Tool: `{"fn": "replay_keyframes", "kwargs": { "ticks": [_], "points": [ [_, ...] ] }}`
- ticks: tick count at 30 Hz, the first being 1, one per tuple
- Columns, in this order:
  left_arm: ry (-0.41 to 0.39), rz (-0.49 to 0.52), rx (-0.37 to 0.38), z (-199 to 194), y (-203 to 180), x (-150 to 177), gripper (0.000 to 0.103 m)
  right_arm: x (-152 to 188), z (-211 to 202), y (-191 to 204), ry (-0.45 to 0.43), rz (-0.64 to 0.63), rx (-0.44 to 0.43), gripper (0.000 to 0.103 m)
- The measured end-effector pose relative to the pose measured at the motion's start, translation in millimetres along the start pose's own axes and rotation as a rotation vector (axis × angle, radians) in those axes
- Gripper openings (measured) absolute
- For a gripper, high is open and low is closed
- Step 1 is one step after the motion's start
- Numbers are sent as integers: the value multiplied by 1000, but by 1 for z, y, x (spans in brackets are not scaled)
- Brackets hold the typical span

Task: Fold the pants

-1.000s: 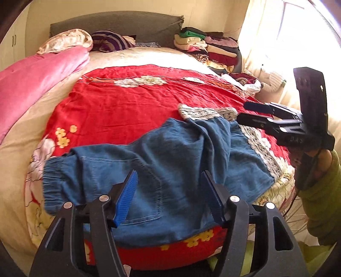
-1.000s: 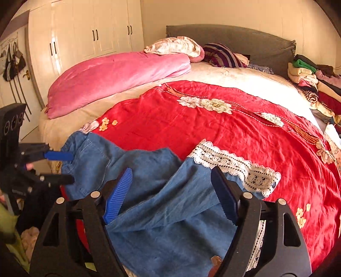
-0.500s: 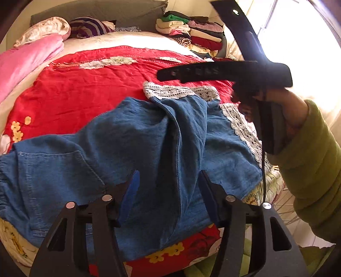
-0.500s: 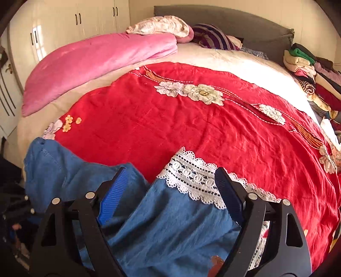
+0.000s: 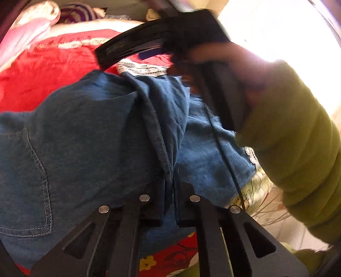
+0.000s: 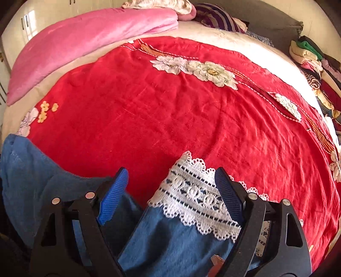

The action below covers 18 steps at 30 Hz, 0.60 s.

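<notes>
Blue denim pants with white lace cuffs lie on the red bedspread near the bed's front edge. My left gripper is shut on a raised fold of the denim along the middle seam. My right gripper is open, low over a lace cuff that lies between its blue pads. The right gripper also shows blurred in the left wrist view, held by a hand in a green sleeve over the far cuff. The pants also show in the right wrist view.
A pink duvet lies along the bed's left side. Pillows sit by the grey headboard. A stack of folded clothes stands at the back right. The bed's front edge drops off just below the pants.
My left gripper has moved down and closed on the denim fold. My right gripper has moved forward and lower over the lace cuff, still open.
</notes>
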<state>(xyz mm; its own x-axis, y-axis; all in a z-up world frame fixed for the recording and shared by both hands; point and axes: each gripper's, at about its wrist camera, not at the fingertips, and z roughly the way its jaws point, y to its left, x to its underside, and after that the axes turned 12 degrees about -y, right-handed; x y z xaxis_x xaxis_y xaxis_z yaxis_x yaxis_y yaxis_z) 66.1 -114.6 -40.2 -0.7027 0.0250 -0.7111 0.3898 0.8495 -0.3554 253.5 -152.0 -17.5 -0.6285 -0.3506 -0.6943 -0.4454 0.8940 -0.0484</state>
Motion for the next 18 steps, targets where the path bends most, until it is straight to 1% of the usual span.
{"fn": "replay_keyframes", "kwargs": {
  "ticks": [2,3,4,5,7,8,9,10,13,18],
  "points": [
    [-2,13,-3,-1,-3,0,6,-1,8,-2,12,11,3,76],
    [-2,13,-3,-1,-4,0,6,0,12,-3,20,13,11,70],
    [-4,13,-2,-1,-4,0,6,1,16,-5,31,12,12,55],
    [-5,14,-2,-2,-5,0,6,3,20,-6,40,12,9,48],
    [-7,18,-4,-4,-6,0,6,6,23,-11,41,24,-6,22],
    [-11,19,-6,-6,-6,-1,6,7,21,-16,29,37,-20,18],
    [-14,20,-7,-10,-7,0,6,7,14,-21,10,54,-35,11],
    [-19,19,-8,-15,-6,0,6,8,6,-26,-13,72,-46,9],
    [-35,22,-23,-21,-4,-2,6,9,-18,-40,-76,103,-40,8],
    [-52,24,-43,-25,-1,2,6,28,-78,-78,-174,220,-41,6]
  ]
}}
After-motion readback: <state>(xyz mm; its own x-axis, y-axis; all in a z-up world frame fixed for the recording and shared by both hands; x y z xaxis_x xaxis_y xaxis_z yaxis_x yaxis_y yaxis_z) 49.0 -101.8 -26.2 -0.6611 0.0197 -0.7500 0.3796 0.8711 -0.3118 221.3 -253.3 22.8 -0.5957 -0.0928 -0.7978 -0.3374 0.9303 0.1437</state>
